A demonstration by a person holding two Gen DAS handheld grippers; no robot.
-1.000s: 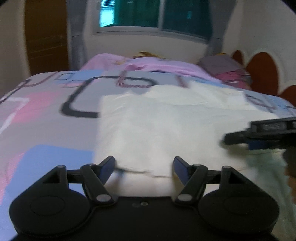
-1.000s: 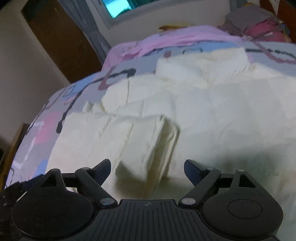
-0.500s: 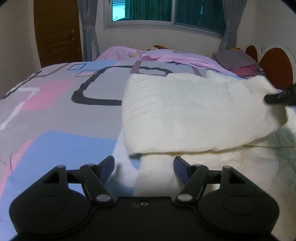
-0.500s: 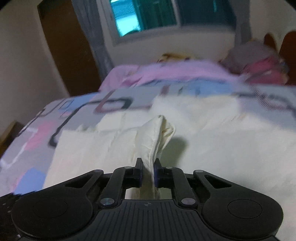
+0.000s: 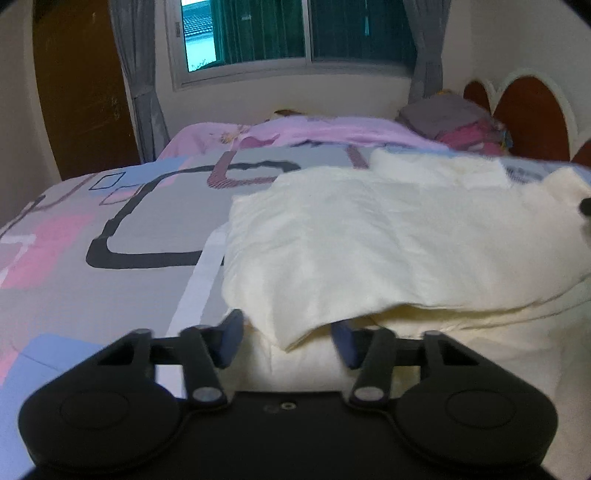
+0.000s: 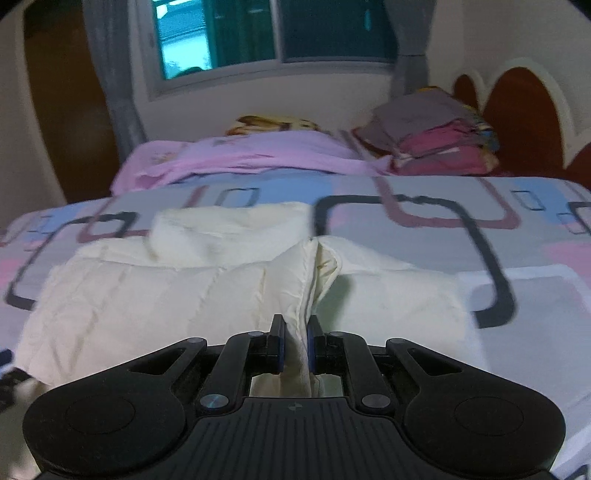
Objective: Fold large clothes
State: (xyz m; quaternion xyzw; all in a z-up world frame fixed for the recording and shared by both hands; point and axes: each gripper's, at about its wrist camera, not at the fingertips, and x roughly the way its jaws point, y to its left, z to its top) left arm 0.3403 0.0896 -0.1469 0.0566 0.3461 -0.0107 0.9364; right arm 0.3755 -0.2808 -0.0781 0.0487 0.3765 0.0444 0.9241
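A large cream garment (image 5: pixel 388 251) lies on the patterned bedspread (image 5: pixel 92 258), partly doubled over itself. My left gripper (image 5: pixel 288 341) is open at the garment's near left corner, with a drooping flap of cloth hanging between its fingers. My right gripper (image 6: pixel 294 345) is shut on a pinched ridge of the cream garment (image 6: pixel 147 295) and holds that edge raised. The right gripper's tip shows at the far right edge of the left wrist view (image 5: pixel 585 206).
A pink blanket (image 6: pixel 240 155) lies across the far end of the bed. A stack of folded clothes (image 6: pixel 436 133) sits by the red headboard (image 6: pixel 524 107). A window (image 5: pixel 295 33) with grey curtains and a brown door (image 5: pixel 77 92) are behind.
My right gripper closed on a fold of the garment and lifted it, carrying it across to the right. The cloth layer now lies doubled over. My left gripper stayed open near the corner.
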